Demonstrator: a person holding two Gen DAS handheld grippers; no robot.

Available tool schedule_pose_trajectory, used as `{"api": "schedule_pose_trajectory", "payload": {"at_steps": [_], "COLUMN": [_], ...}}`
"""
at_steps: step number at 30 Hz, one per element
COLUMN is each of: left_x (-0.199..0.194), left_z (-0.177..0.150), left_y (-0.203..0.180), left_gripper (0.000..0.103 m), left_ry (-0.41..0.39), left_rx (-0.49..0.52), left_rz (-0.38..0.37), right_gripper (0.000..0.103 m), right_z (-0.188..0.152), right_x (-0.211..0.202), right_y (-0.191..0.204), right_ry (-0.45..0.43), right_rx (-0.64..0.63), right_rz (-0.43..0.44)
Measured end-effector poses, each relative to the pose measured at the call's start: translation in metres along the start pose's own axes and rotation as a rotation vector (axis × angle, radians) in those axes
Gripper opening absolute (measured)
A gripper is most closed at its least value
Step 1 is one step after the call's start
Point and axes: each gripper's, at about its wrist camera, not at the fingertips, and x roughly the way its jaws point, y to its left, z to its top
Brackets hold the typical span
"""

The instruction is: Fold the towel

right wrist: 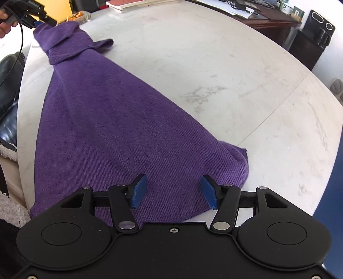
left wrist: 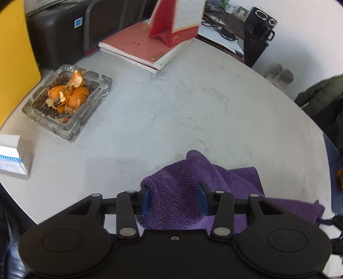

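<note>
Purple towel [right wrist: 103, 120] on worktop [right wrist: 235, 85], long axis running from right hand-held gripper [right wrist: 174, 191] toward glass ashtray [left wrist: 68, 103]; far end bunched, lifted; left hand-held gripper [left wrist: 174, 198] jaws apart around bunched cloth; right spread wide above near edge.

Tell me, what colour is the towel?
Purple. The towel shows best in the right wrist view, spread across the table.

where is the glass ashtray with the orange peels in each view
Left wrist view: the glass ashtray sits at left centre on the white table, apart from the purple towel.
Right wrist view: top left, a sliver behind the towel's raised end.
Shared landmark: the red book.
</note>
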Motion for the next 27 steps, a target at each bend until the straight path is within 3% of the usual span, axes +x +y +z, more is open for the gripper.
{"api": "schedule_pose_trajectory", "payload": {"at_steps": [4,7,9,12,14,18,22,24,27], "left_x": [0.008,0.01,0.012,0.017,0.016,0.002,-0.027,-0.038,-0.035], "left_z": [-0.012,-0.022,-0.031,-0.042,-0.044,-0.039,-0.03,-0.025,-0.022], "left_y": [-0.019,-0.037,-0.049,-0.052,-0.046,-0.028,-0.017,-0.02,-0.039], "left_gripper": [0.05,0.05,0.05,0.05,0.05,0.051,0.051,0.056,0.063], "left_ry": [0.081,0.14,0.171,0.185,0.169,0.104,-0.075,-0.131,-0.146], "left_rx": [0.096,0.238,0.376,0.505,0.52,0.432,0.312,0.268,0.241], "left_rz": [-0.023,0.028,0.142,0.302,0.388,0.437,0.491,0.374,0.089], "right_gripper": [0.055,0.055,0.055,0.055,0.055,0.055,0.055,0.055,0.055], "right_z": [0.013,0.024,0.031,0.034,0.036,0.04,0.044,0.066,0.069], "right_x": [-0.01,-0.02,-0.025,-0.017,-0.012,-0.002,0.008,0.03,0.026], "right_y": [0.012,0.023,0.03,0.044,0.052,0.07,0.088,0.077,0.076], "right_ry": [-0.014,-0.031,-0.04,-0.031,-0.025,-0.012,0.0,0.011,0.0], "right_rx": [-0.038,-0.073,-0.096,-0.125,-0.145,-0.183,-0.222,-0.217,-0.219], "right_rz": [-0.004,-0.004,-0.003,0.015,0.027,0.051,0.076,0.087,0.096]}}
